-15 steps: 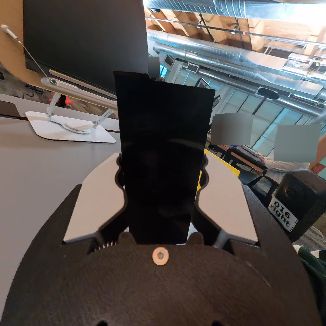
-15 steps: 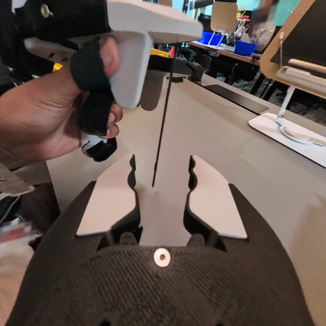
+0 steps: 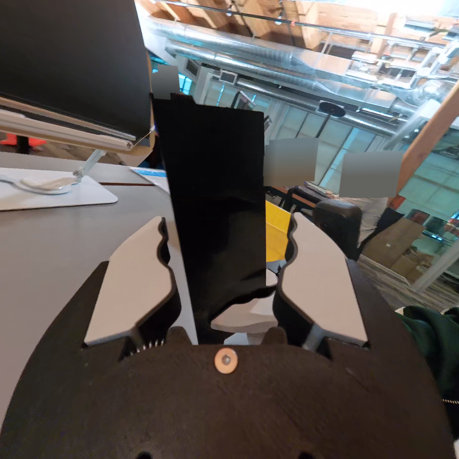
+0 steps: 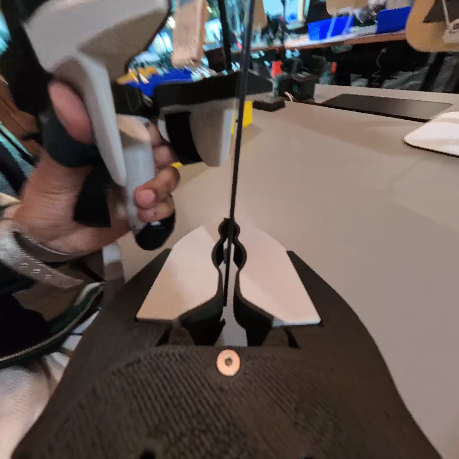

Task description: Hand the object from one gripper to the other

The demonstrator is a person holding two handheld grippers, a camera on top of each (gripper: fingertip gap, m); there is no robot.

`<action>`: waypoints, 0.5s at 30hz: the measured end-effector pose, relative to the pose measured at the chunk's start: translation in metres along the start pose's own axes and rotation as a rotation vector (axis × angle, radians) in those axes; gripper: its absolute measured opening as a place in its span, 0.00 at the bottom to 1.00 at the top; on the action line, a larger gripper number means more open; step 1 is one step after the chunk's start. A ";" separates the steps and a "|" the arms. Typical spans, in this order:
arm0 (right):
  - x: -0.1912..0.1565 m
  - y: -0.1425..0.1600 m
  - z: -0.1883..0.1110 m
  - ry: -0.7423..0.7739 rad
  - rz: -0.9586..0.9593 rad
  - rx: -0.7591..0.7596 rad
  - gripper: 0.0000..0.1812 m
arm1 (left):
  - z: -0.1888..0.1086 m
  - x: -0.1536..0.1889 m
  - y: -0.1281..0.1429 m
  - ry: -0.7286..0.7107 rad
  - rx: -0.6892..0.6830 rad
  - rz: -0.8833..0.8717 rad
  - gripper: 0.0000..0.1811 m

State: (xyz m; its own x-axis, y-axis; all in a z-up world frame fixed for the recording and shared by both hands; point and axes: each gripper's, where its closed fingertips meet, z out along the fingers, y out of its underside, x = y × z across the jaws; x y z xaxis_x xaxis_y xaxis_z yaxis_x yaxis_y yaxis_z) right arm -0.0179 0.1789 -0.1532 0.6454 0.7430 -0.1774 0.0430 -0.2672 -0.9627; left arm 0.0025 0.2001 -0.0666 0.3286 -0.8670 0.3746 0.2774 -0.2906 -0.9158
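Gripping the thin black sheet (image 4: 233, 188) edge-on, your right gripper (image 4: 229, 224) has its two white fingers (image 4: 270, 278) pressed together on the sheet's lower end, and the sheet rises from between the tips as a dark line toward the top of the right wrist view. Your left gripper (image 3: 227, 238) is spread wide: in the left wrist view the sheet (image 3: 216, 198) stands upright as a broad black panel in the gap, and there is clear space on both sides between it and the white fingers (image 3: 139, 280), so that gripper is holding nothing. Low in that gap, the tips of your right gripper (image 3: 244, 316) show from the side, closed over the sheet's bottom edge.

From the right wrist view, your left hand (image 4: 69, 193) wraps the pale handle of the left gripper (image 4: 198, 119), which sits up and to the left with the sheet passing just beside its fingers; this part is blurred.

Everything is held above the grey table (image 4: 347, 211). On the table to the left in the left wrist view sits a white stand base (image 3: 82, 196) carrying a tilted dark board (image 3: 69, 62)
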 end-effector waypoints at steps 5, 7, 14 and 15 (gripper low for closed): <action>-0.007 -0.025 -0.015 -0.174 0.113 0.133 0.01 | -0.006 0.004 -0.011 0.160 0.048 -0.020 0.52; -0.016 -0.031 -0.021 -0.284 0.153 0.162 0.01 | -0.011 0.013 -0.017 0.290 0.036 -0.074 0.46; -0.053 -0.022 -0.022 -0.530 0.132 0.107 0.01 | -0.019 0.042 -0.021 0.499 -0.082 -0.109 0.25; -0.058 -0.020 -0.021 -0.548 0.128 0.098 0.01 | -0.020 0.044 -0.026 0.508 -0.060 -0.116 0.23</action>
State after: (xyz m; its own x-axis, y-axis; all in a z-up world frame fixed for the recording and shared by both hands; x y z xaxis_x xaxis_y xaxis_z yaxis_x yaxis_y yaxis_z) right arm -0.0404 0.1280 -0.1189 0.1496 0.9250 -0.3492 -0.0971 -0.3377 -0.9362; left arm -0.0088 0.1615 -0.0296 -0.1846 -0.9103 0.3705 0.2287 -0.4064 -0.8846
